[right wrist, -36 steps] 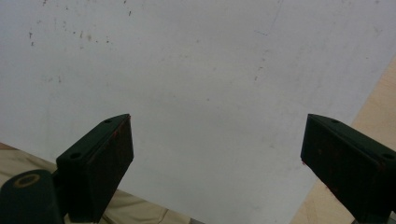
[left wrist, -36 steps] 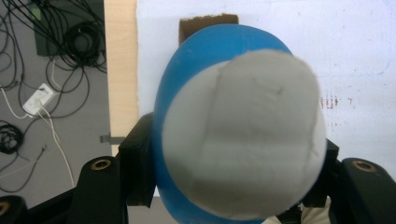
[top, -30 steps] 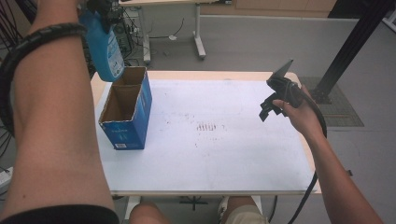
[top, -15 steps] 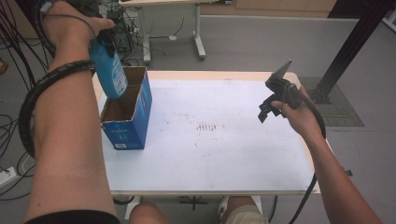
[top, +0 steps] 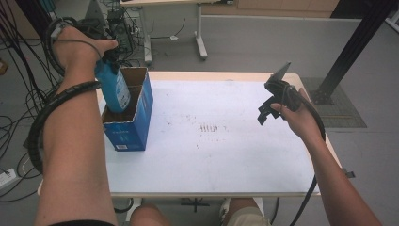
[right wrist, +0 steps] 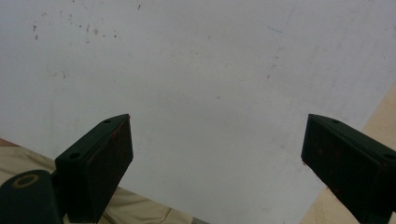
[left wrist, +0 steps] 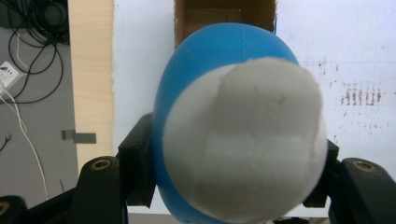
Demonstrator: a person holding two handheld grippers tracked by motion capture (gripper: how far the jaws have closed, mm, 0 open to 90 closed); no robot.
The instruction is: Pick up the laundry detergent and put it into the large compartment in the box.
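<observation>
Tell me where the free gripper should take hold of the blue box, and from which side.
Grip the box's near long wall at its open top rim, coming down from above. The box stands upright with its top open; the bottle sits at the far end, leaving the near rim free.

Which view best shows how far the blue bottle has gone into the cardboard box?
The high view: the blue bottle, held by the left claw, stands with its lower end inside the open blue cardboard box. The left claw view looks down the bottle's grey end, with the box opening beyond. The right claw view faces the white tabletop.
</observation>
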